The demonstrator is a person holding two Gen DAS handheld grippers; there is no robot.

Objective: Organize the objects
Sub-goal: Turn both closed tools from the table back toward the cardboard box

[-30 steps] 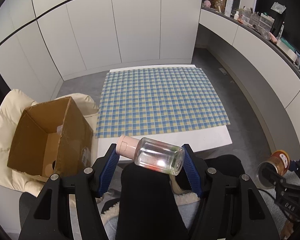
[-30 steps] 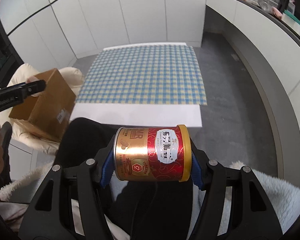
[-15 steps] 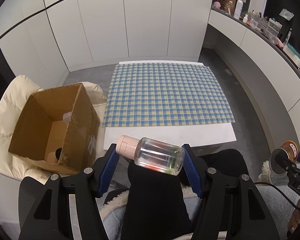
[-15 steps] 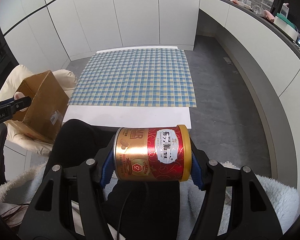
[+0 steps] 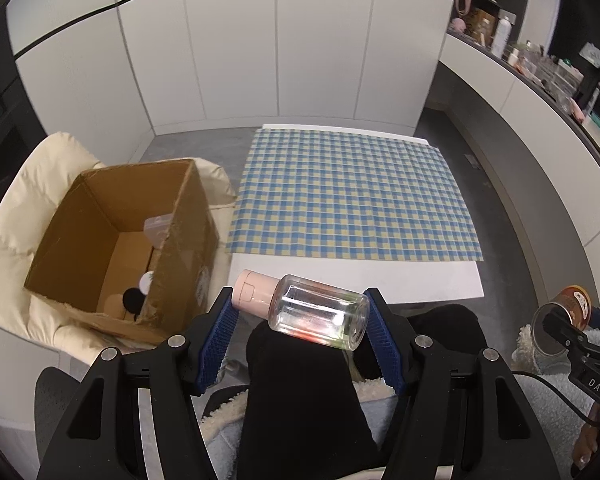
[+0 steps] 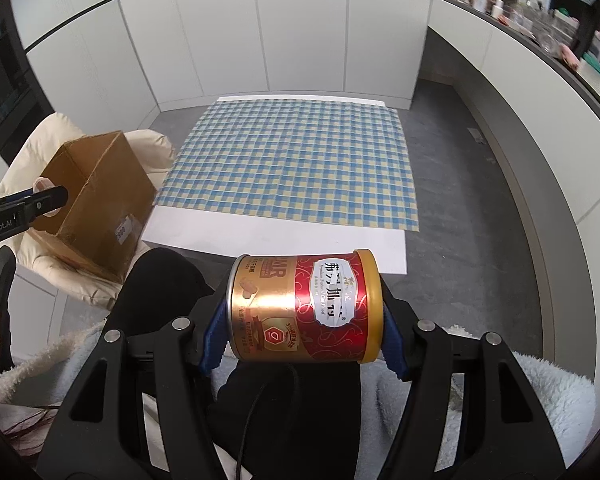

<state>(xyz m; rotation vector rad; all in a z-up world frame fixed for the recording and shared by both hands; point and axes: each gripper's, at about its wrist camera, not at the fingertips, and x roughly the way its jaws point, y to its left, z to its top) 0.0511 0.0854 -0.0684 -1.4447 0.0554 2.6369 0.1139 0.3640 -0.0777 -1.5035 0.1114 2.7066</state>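
My left gripper [image 5: 302, 312] is shut on a clear bottle [image 5: 320, 317] with a pink cap, held sideways above a person's dark lap, just right of an open cardboard box [image 5: 96, 224]. The box sits on a cream padded chair and holds several small items. My right gripper [image 6: 306, 306] is shut on a red and gold can [image 6: 304, 306] lying crosswise between the blue pads. In the left wrist view that can [image 5: 564, 314] shows at the far right. The right wrist view shows the box [image 6: 100, 196] at the left with the left gripper's finger in front of it.
A low white table [image 5: 380, 280] carries a blue and yellow checked cloth [image 5: 348, 200] straight ahead. White cabinet walls stand behind it. A curved white counter [image 5: 540, 92] with bottles and clutter runs along the right. Grey floor lies between table and counter.
The left gripper has slid left with the bottle, so the box and its inside show more fully. The right gripper shifted slightly; the can stays gripped.
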